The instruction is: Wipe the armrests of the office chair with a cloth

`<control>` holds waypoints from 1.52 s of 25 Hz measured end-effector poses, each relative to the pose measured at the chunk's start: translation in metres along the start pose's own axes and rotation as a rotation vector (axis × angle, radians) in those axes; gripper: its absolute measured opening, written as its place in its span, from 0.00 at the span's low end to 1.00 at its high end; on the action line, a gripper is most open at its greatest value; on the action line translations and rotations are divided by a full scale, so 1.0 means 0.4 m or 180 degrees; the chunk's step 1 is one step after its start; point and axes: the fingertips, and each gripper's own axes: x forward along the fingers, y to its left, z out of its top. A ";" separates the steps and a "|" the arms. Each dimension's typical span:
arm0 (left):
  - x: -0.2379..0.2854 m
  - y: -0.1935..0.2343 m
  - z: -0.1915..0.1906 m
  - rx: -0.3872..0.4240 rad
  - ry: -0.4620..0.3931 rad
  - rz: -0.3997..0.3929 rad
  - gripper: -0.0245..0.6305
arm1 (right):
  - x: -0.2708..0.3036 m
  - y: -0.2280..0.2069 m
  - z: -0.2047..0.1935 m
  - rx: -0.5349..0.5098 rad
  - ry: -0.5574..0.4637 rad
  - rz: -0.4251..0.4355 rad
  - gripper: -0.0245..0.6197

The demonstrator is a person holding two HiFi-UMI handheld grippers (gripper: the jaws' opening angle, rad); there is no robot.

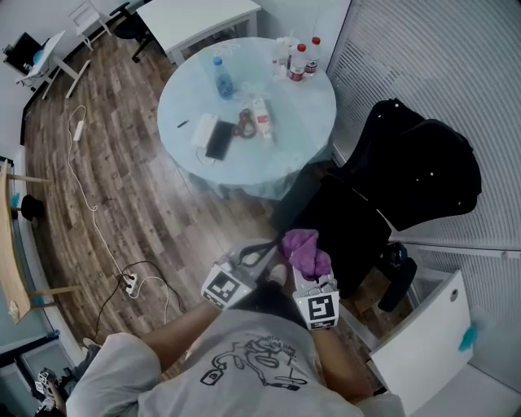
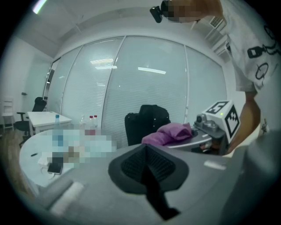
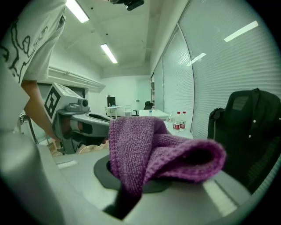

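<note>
We stand on a wood-plank floor (image 1: pixel 138 195); a round glass surface (image 1: pixel 305 110) sits beside white slatted blinds (image 1: pixel 423 57), a white desk (image 1: pixel 203 20) beyond it, strip lights (image 3: pixel 109 52) overhead.

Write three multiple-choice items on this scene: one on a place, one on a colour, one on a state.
1. Where does the chair stand in the head view?
A) right of the table
B) on the table
C) left of the table

2. What colour is the cloth?
A) white
B) purple
C) green

3. How is the left hand-held gripper?
A) wide open
B) shut on the cloth
C) shut, empty

Answers: 1 A, it sits between the table and the blinds. 2 B, purple in every view. 3 C, its jaws meet on nothing; the right hand-held gripper holds the cloth.
</note>
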 end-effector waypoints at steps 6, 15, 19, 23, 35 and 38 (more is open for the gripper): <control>0.045 0.062 -0.104 0.0088 0.0203 -0.0013 0.04 | 0.119 -0.015 -0.103 -0.0071 0.0304 0.0131 0.10; 0.123 0.163 -0.246 -0.0024 0.0449 -0.0025 0.04 | 0.302 -0.044 -0.249 -0.0168 0.0725 0.0275 0.10; 0.146 0.200 -0.299 -0.0059 0.0583 -0.0013 0.04 | 0.366 -0.049 -0.325 -0.0170 0.0961 0.0331 0.10; 0.168 0.232 -0.333 -0.0115 0.0679 0.0008 0.04 | 0.414 -0.060 -0.402 -0.0172 0.1235 0.0374 0.10; 0.186 0.259 -0.378 -0.0153 0.0838 -0.0067 0.04 | 0.448 -0.104 -0.433 -0.0486 0.1336 0.0500 0.10; 0.184 0.257 -0.382 -0.0158 0.0857 -0.0081 0.04 | 0.464 -0.169 -0.433 -0.0490 0.1392 0.0407 0.10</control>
